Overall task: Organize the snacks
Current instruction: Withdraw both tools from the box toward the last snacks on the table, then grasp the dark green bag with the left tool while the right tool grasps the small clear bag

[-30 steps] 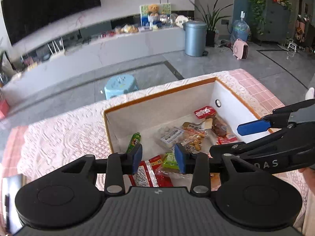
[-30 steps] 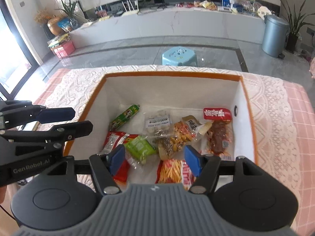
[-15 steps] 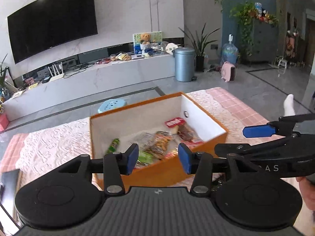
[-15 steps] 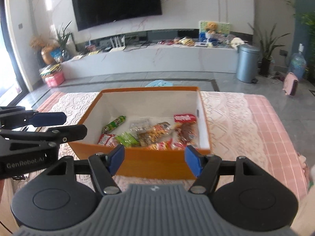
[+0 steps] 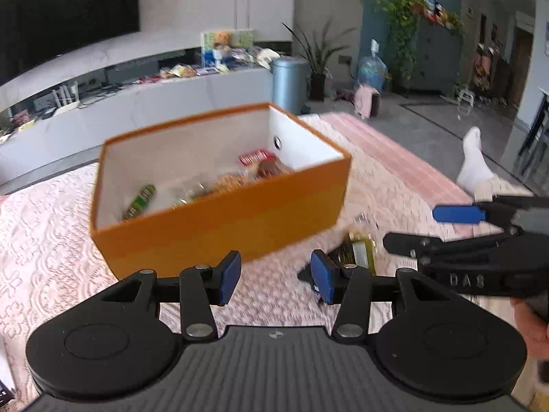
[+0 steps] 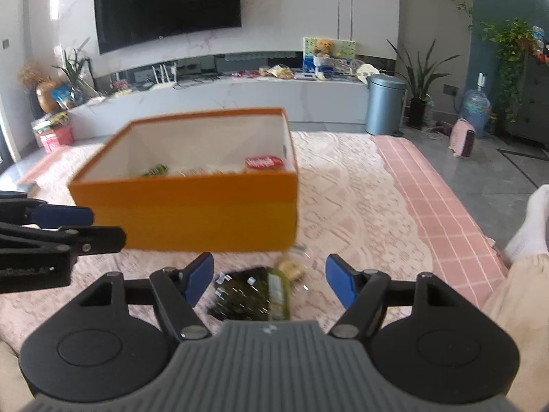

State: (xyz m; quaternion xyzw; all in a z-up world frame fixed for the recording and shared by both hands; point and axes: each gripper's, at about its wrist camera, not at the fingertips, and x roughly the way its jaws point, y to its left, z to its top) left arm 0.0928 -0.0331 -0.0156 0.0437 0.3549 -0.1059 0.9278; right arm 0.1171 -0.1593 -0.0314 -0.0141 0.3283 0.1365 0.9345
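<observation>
Two grippers hover empty over a lace-covered tabletop (image 6: 357, 185), both with fingers spread and grasping nothing. Beyond the fingertips of each stands the orange box (image 6: 192, 213), open at the top, with several snack packets in it: a green stick pack (image 5: 140, 202) toward its left wall and a red packet (image 6: 265, 162) toward its right wall. Between the fingers of the right gripper (image 6: 269, 279), slightly below their tips, lies a dark green snack packet (image 6: 252, 295) on the cloth, outside the box and just short of its near wall; motion blur hides its print. In the left wrist view the same packet sits just beyond the right finger of the left gripper (image 5: 276, 273), partly hidden by it.

Judged step: pick up the loose packet and put it in the box. To do this well, the right gripper should descend until both pads bracket the packet's short axis, close on the body rather than a crinkled edge, lift clear of the box's near wall, and release above a bare patch of its floor. The left gripper should stay aside.
</observation>
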